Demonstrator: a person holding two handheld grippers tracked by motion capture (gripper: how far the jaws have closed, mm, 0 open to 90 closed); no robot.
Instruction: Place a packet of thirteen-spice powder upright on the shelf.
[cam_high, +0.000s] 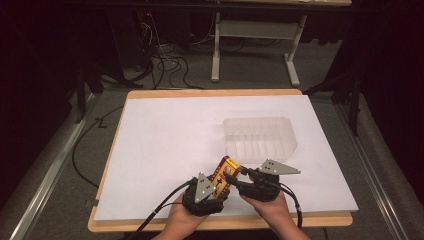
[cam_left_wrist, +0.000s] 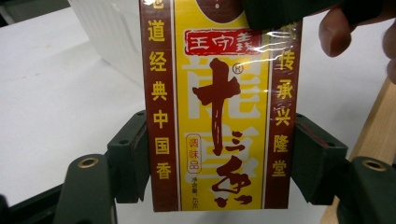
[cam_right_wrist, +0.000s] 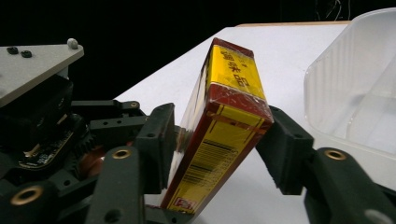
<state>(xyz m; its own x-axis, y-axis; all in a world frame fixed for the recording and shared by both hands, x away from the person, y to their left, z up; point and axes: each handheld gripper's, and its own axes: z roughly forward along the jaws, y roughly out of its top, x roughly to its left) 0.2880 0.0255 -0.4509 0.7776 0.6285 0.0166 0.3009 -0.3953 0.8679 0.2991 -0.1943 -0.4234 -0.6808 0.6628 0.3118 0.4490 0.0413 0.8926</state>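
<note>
Both jaw pads of the left gripper (cam_left_wrist: 219, 163) are pressed against the long sides of a seasoning box (cam_left_wrist: 217, 107), so the box is clamped low down between them. Around its upper end the right gripper (cam_right_wrist: 219, 149) is set, one pad flat against the broad face and the other meeting the far edge near the top; no gap can be made out there, so the box appears gripped from this side too.

The box is held above the near part of the white sheet (cam_high: 165, 140) that covers the wooden table (cam_high: 220, 221), tilted, between the two hands. It is a slim rectangular carton wrapped in glossy clear film. A yellow front with dark red side bands is seen in the left gripper view, printed with large red and white Chinese characters and yellow characters down the bands. A barcode is carried on the narrow yellow side, and the end cap is dark red.

Just beyond the box, a clear plastic tray (cam_high: 260, 137) with ribbed walls is set on the sheet. Nothing is seen inside it.
</note>
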